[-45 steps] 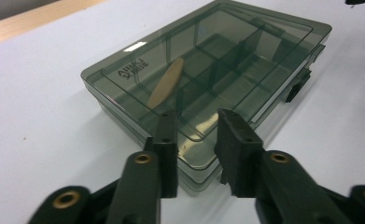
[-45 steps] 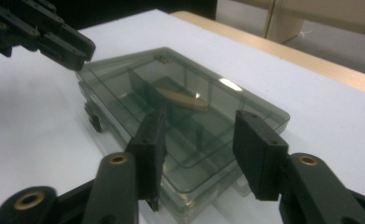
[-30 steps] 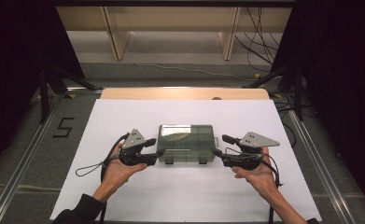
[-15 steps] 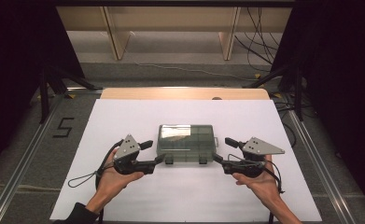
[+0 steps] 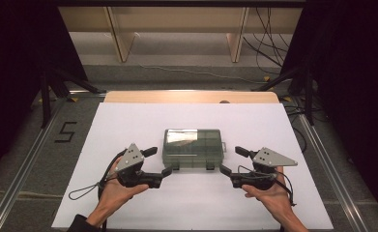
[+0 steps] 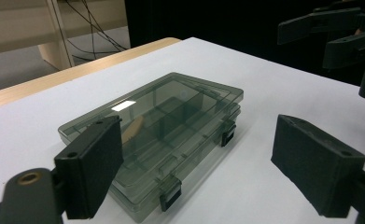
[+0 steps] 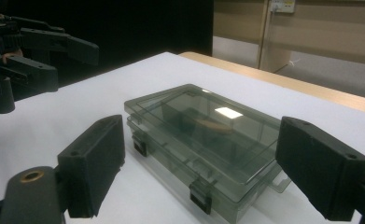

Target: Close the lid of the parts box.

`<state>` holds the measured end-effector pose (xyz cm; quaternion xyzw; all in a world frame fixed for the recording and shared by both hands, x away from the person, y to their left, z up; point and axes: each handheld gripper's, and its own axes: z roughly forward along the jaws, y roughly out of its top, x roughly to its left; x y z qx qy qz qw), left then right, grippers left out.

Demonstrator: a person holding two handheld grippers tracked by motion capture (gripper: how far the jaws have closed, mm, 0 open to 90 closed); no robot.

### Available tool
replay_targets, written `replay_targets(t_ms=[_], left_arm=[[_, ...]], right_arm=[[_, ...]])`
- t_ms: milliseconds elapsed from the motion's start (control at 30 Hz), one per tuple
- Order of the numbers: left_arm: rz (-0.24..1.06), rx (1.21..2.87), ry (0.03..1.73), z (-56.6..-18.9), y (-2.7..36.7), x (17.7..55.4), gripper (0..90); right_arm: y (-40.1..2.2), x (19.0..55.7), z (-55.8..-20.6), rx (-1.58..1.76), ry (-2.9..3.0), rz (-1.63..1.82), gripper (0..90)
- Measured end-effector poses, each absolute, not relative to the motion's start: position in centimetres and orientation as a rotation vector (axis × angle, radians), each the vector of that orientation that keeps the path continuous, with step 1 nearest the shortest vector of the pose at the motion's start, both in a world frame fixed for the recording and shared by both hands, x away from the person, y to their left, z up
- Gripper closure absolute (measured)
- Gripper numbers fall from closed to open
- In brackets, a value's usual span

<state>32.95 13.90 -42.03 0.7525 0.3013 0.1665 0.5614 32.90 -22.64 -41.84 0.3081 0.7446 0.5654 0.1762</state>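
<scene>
A smoky grey, see-through compartment box (image 5: pixel 193 148) lies flat with its lid closed on the white table sheet (image 5: pixel 128 121), between the 2 hand-held grippers. The left gripper (image 5: pixel 158 164) sits just off the box's left near corner, its jaws pointing in toward the box; they have just been opening and now stand wide apart, with nothing pressed between them. In the left gripper view the box (image 6: pixel 161 126) lies ahead of the jaws and slightly to their left side, the left pad overlapping its near corner in the picture while the right pad stands over bare sheet, clear of the box. The right gripper (image 5: pixel 231 161) mirrors it off the box's right near corner, jaws likewise just opened to their full spread and holding nothing. In the right gripper view the box (image 7: pixel 203 135) lies ahead between the 2 pads, nearer the right one, and whether that pad touches the box's corner cannot be told. 2 dark latches (image 5: pixel 209 166) sit on the box's front edge, facing the person, between the 2 grippers. Inside the box, dividers show through the lid, and a small tan item (image 7: pixel 212 125) lies in 1 compartment. Each gripper view also shows the other gripper farther off, beyond the box.
</scene>
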Motion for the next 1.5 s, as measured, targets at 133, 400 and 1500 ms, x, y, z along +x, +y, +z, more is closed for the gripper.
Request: replay_targets(t_ms=[133,400,1500], left_arm=[[0.391,1.77,0.702,-42.0,13.9,32.6,15.6],[0.379,1.761,0.694,-42.1,13.8,32.0,15.6],[0.384,1.724,0.705,-42.1,14.2,30.6,15.6]], right_arm=[[-22.7,32.6,-41.9,0.874,2.113,1.591,16.4],[-22.7,32.1,-42.0,0.879,2.121,1.587,16.4],[-23.7,30.3,-42.7,0.889,2.093,1.623,16.2]])
